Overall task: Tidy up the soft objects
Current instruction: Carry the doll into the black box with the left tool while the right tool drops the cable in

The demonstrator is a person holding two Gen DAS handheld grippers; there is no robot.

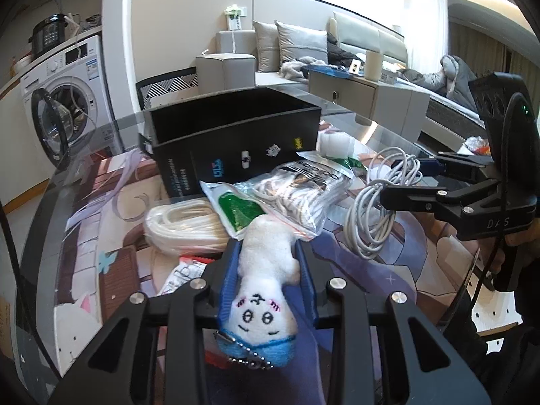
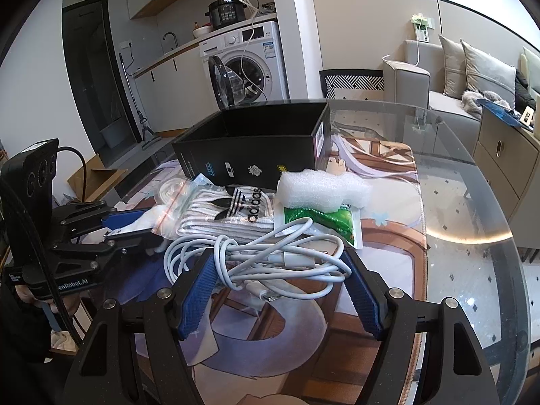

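My left gripper (image 1: pixel 268 253) is shut on a white plush toy (image 1: pixel 263 280) with a drawn face, blue hat and ball chain, held above the mat. My right gripper (image 2: pixel 278 263) is open, its blue pads on either side of a coiled white cable (image 2: pixel 266 260) lying on the mat. It also shows in the left wrist view (image 1: pixel 410 182). An open black box (image 2: pixel 256 145) stands behind the pile. A bagged pair of socks (image 2: pixel 229 214), white foam (image 2: pixel 320 190) and a green packet (image 2: pixel 324 219) lie in front of it.
A coiled white rope (image 1: pixel 185 226) lies left of the plush toy. A printed mat (image 2: pixel 381 236) covers the round glass table (image 2: pixel 472 222). A washing machine (image 2: pixel 249 64) and a sofa (image 2: pixel 449 77) stand beyond.
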